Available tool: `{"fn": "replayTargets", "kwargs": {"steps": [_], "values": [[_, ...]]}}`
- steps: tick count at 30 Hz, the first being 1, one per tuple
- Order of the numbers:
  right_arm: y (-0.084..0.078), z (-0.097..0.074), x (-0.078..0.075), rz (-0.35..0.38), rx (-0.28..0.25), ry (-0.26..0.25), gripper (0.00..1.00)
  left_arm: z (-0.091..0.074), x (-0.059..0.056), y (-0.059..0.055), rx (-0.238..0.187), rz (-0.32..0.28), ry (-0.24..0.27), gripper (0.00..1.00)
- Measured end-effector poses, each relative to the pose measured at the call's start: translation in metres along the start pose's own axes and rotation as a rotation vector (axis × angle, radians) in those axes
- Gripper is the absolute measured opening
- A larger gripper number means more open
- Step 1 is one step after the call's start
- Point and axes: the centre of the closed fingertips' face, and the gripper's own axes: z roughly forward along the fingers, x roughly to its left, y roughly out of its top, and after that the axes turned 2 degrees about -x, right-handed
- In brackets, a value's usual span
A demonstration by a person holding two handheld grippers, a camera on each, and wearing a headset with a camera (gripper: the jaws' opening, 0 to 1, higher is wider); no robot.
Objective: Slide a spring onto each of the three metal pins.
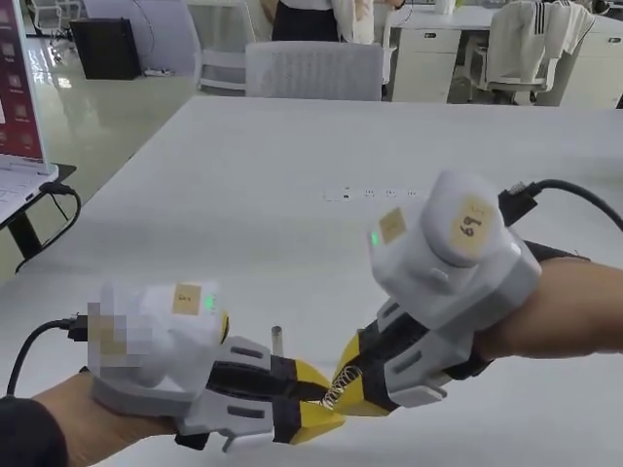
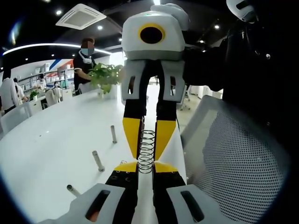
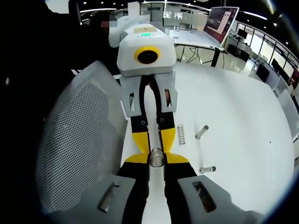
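1. Left gripper (image 1: 321, 399): low at the left of the head view, pointing toward the right gripper (image 1: 352, 379). Its yellow-tipped jaws are drawn nearly together and pinch one end of the spring (image 1: 337, 388)
2. Right gripper: faces the left one tip to tip. In the left gripper view its two yellow fingers (image 2: 132, 135) lie against either side of the spring's upper coils, so the gap is no wider than the spring itself
3. Spring: bridges the two sets of jaw tips and is held off the white table (image 1: 292, 195). It is on none of the pins. The right gripper view shows it end-on, as a ring between the jaw tips
4. Pins: in the left gripper view, three bare metal pins stand in a row on the table to the left of the grippers: nearest pin (image 2: 73, 190), middle pin (image 2: 97, 160), farthest pin (image 2: 113, 134). None carries a spring
5. Second spring (image 3: 181, 134): lies flat on the table just beside the left gripper's fingers, near one pin
6. Mesh chair back (image 2: 233, 154): close beside the grippers at the table edge
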Motion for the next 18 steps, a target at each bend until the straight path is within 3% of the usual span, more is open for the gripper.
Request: {"fn": "replayTargets", "kwargs": {"steps": [11,18], "values": [[0.001,-0.0012,-0.0037,-0.004,0.008,-0.007,0.09,0.0,0.0024,-0.002,0.001,-0.019,0.007,0.11],[-0.007,-0.0044,-0.0069,0.006,0.026,-0.019,0.09,-0.0015,0.0054,-0.0049,0.003,-0.04,0.015,0.2]]}}
